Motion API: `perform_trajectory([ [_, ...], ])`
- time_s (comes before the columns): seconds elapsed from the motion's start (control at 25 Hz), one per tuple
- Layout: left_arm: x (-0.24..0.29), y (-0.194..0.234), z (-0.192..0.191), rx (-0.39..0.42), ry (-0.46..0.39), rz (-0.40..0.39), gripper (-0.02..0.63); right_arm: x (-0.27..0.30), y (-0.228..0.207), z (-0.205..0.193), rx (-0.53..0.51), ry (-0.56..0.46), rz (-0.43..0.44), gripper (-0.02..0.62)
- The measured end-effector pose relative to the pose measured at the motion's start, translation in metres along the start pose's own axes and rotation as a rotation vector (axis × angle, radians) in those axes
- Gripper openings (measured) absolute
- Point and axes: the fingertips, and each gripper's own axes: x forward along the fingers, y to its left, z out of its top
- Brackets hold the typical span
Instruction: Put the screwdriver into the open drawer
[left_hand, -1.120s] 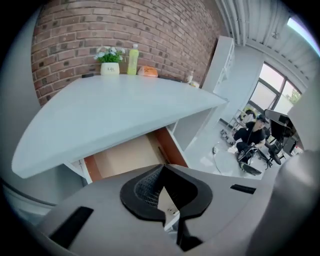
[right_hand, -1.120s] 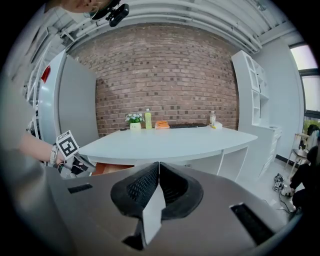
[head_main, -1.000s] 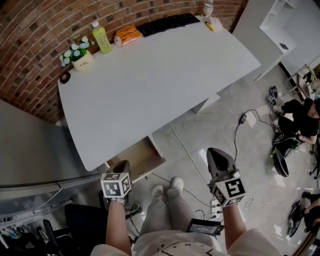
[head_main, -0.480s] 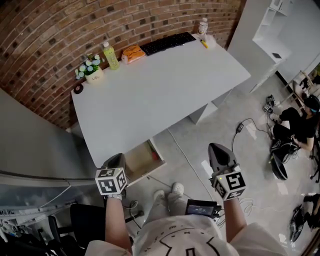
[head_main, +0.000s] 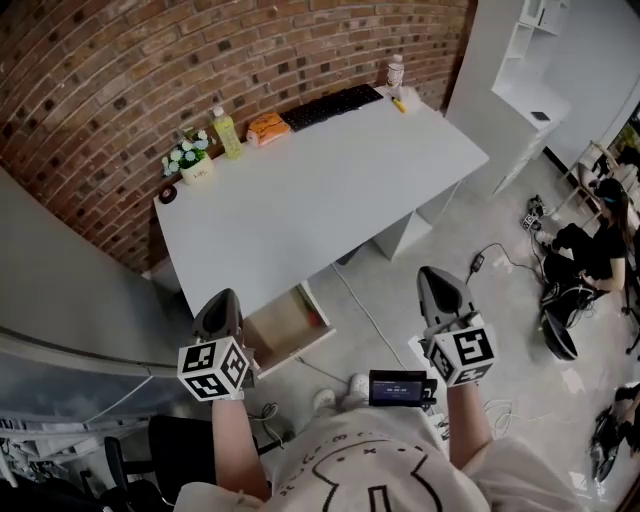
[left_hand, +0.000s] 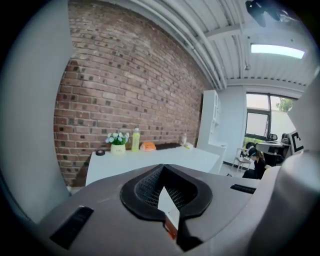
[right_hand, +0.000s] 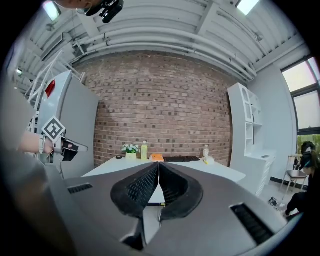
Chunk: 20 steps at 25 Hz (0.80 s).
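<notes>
A small yellow-handled tool (head_main: 399, 103), which looks like the screwdriver, lies at the far right end of the white table (head_main: 320, 190), beside a white bottle (head_main: 395, 72). Under the table's near edge a wooden drawer (head_main: 285, 322) stands pulled open. My left gripper (head_main: 219, 312) is held in the air just left of the drawer, its jaws shut and empty. My right gripper (head_main: 441, 289) hangs over the floor to the right, also shut on nothing. In the left gripper view the left gripper (left_hand: 162, 172) points nearly level at the table; the right gripper (right_hand: 159, 167) does likewise in its view.
Along the brick wall on the table stand a flower pot (head_main: 190, 160), a yellow-green bottle (head_main: 228, 132), an orange packet (head_main: 267, 127) and a black keyboard (head_main: 330, 105). A white shelf unit (head_main: 520, 70) is at right. Cables (head_main: 490, 245) and seated people (head_main: 600, 235) are on the floor.
Both grippers have risen, the left more, and tipped up towards level. The head camera has risen too, so the table and drawer look smaller and farther. Jaws stayed shut.
</notes>
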Motion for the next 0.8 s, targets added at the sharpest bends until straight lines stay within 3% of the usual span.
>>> perform_trajectory([
  [0.44,-0.033,-0.02,0.085,0.139,-0.279,-0.027,0.009,-0.013,0.014,0.063,-0.073,-0.133,-0.005,0.018],
  [0.8,-0.049,-0.031,0.114,0.178,-0.391,-0.059,0.009,-0.018,0.026,0.085,-0.121,-0.183,-0.007,0.018],
])
